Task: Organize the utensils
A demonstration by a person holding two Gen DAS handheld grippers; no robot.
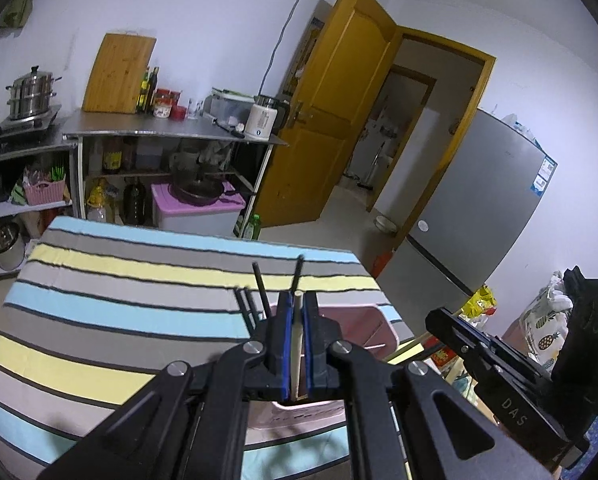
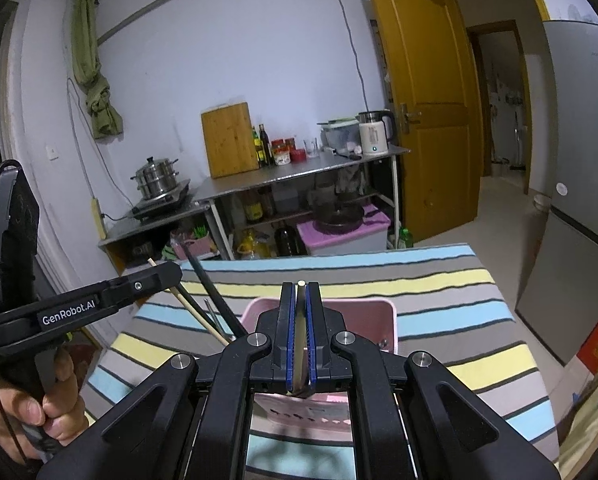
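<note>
Looking across the room, I see a steel counter [image 2: 299, 172] with a steamer pot [image 2: 157, 178] at left, a yellow door [image 2: 427, 112] and a grey fridge [image 2: 579, 200] at right, and a striped cloth [image 2: 459, 320] covering the table near me. My left gripper [image 1: 298, 320] tilts downward over a pink basket [image 1: 363, 320], its jaws closed tight on a pale wooden chopstick [image 1: 297, 344] lying lengthwise between the blue pads; dark chopsticks [image 1: 261, 288] stand just beside it. My right gripper [image 2: 300, 320] also angles down above the pink basket, clamped on a thin metal utensil [image 2: 300, 344], kind unclear. A hand [image 2: 39, 404] grips the left tool.
</note>
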